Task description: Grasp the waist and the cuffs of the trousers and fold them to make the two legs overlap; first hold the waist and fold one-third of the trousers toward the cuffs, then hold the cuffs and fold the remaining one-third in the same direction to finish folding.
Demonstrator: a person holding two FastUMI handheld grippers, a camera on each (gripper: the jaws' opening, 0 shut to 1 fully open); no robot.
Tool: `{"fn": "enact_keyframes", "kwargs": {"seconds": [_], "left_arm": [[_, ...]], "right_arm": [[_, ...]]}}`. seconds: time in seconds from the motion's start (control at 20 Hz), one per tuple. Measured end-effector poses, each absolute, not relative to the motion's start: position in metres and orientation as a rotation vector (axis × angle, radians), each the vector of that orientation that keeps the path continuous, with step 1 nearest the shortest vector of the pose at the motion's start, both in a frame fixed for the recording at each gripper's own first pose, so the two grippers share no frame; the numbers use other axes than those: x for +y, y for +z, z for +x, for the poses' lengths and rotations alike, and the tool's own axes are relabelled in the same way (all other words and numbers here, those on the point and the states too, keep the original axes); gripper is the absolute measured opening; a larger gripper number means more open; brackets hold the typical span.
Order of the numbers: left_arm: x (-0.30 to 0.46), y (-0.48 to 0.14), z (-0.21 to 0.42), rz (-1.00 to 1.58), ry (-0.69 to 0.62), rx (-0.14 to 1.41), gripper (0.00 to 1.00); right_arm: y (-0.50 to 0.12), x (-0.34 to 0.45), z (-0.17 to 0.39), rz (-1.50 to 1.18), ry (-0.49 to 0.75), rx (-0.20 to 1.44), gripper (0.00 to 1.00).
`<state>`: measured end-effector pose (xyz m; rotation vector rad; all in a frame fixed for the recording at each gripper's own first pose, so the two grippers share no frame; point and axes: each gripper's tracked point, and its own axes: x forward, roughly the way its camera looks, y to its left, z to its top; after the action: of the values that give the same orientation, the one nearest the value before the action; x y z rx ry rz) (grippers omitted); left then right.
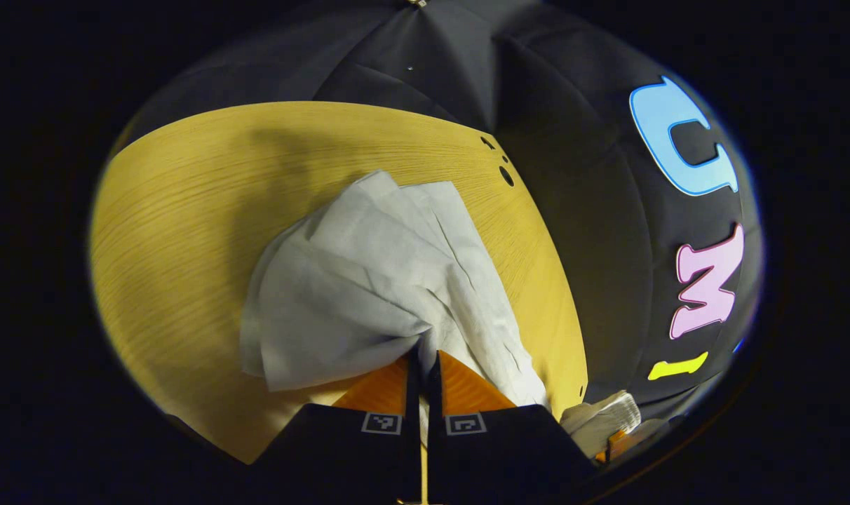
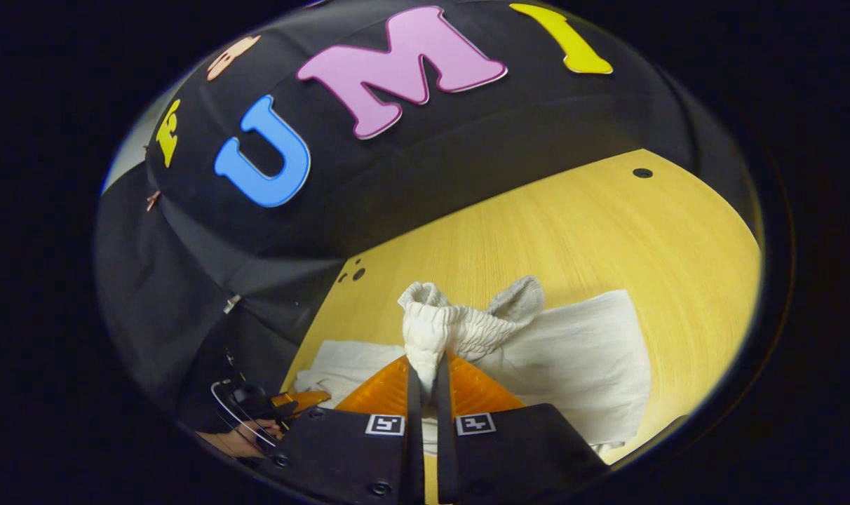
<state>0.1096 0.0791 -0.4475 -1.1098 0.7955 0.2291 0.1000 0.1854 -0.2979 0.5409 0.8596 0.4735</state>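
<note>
Pale grey-white trousers lie bunched on the yellow wooden table. In the left gripper view my left gripper is shut on a gathered edge of the cloth, which fans out ahead of it. My right gripper pinches the ribbed elastic waist, which stands up puckered between its fingers. Behind it the rest of the trousers spreads flat over the table. At the lower right of the left gripper view the right gripper's held waistband shows small. The person's hand with the left gripper appears low left in the right gripper view.
Black cloth walls close in the table on its far sides. Small round holes mark the tabletop near one corner, and another hole lies near the far edge. Bare wood spreads left of the trousers in the left gripper view.
</note>
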Motion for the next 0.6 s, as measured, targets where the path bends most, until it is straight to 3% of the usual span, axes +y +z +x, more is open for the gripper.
{"fn": "enact_keyframes", "kwargs": {"seconds": [0.25, 0.5, 0.55, 0.6], "left_arm": [[0.078, -0.448, 0.11, -1.147, 0.23, 0.765, 0.08], [0.078, -0.447, 0.111, -1.14, 0.223, 0.771, 0.08], [0.078, -0.447, 0.111, -1.143, 0.223, 0.769, 0.08], [0.079, -0.446, 0.111, -1.147, 0.223, 0.767, 0.08]], "right_arm": [[-0.319, 0.192, 0.089, 0.437, 0.556, 0.999, 0.12], [-0.322, 0.203, 0.077, 0.473, 0.638, 1.123, 0.22], [-0.318, 0.206, 0.072, 0.484, 0.653, 1.128, 0.47], [-0.313, 0.213, 0.061, 0.495, 0.682, 1.131, 0.37]]}}
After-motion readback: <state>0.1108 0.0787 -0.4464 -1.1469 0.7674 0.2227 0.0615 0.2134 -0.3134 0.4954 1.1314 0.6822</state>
